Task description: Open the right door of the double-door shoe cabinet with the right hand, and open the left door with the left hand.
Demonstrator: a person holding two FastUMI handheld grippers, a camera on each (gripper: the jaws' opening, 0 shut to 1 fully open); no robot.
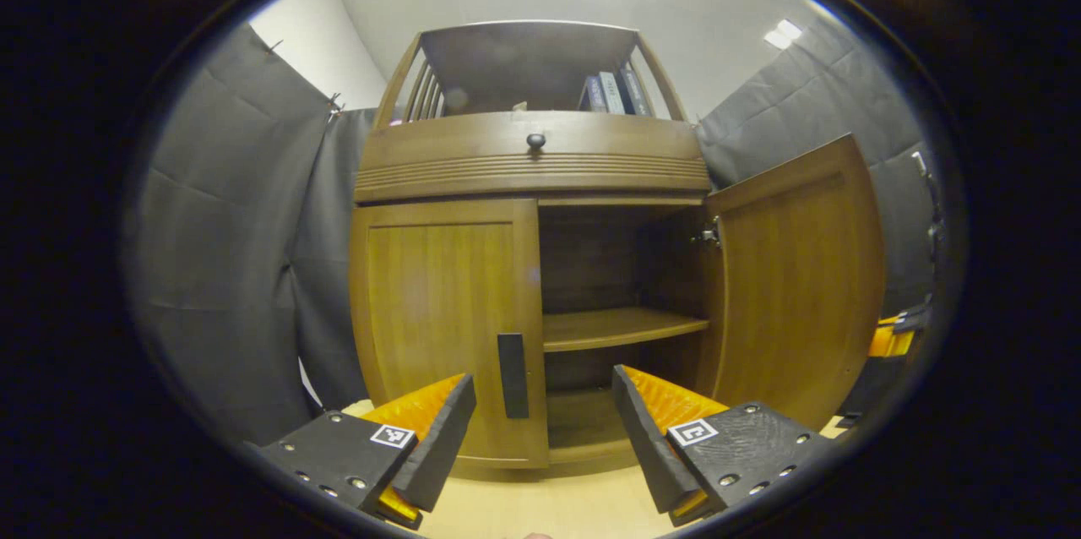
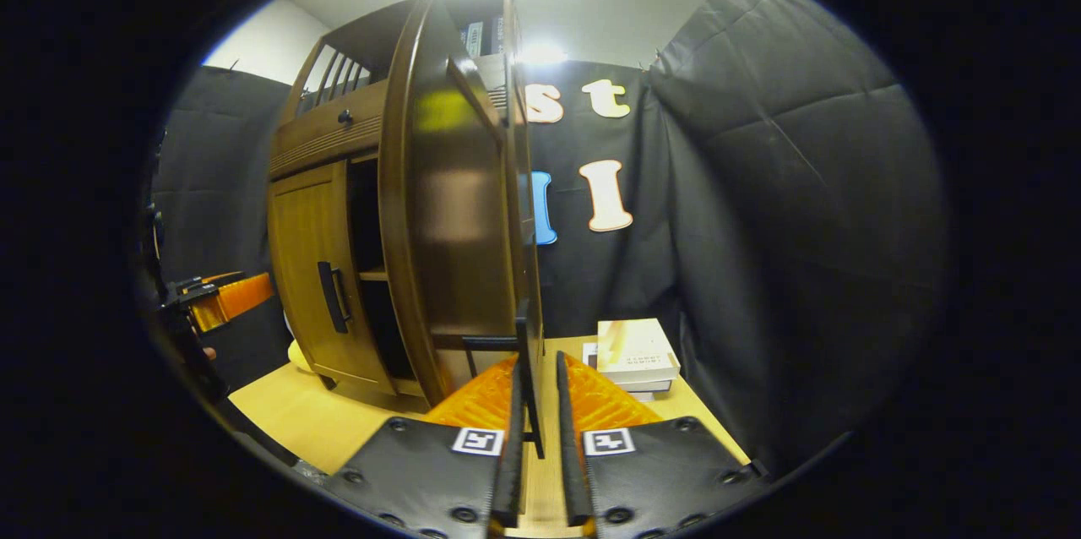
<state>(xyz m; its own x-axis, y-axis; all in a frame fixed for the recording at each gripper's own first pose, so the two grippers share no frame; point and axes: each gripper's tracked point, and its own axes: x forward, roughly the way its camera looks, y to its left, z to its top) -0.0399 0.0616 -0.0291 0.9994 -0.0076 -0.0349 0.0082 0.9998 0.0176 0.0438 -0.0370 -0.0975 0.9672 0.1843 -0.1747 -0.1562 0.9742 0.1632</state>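
Observation:
The wooden shoe cabinet [image 1: 532,176] stands in front of me on a pale table. Its left door [image 1: 439,328] is closed, and its dark vertical handle [image 1: 513,374] sits just ahead of my left gripper [image 1: 545,429], slightly left of the midline. That gripper is open and holds nothing. The right door [image 1: 794,285] is swung wide, showing a shelf [image 1: 621,326] inside. In the right gripper view this door [image 2: 456,218] is seen edge-on, and my right gripper [image 2: 537,362] is shut on its handle [image 2: 528,370].
A drawer with a round knob [image 1: 535,140] tops the doors, and books [image 1: 612,91] stand on the upper shelf. More books [image 2: 635,353] lie on the table [image 2: 338,421] right of the cabinet. Black cloth walls close in on both sides.

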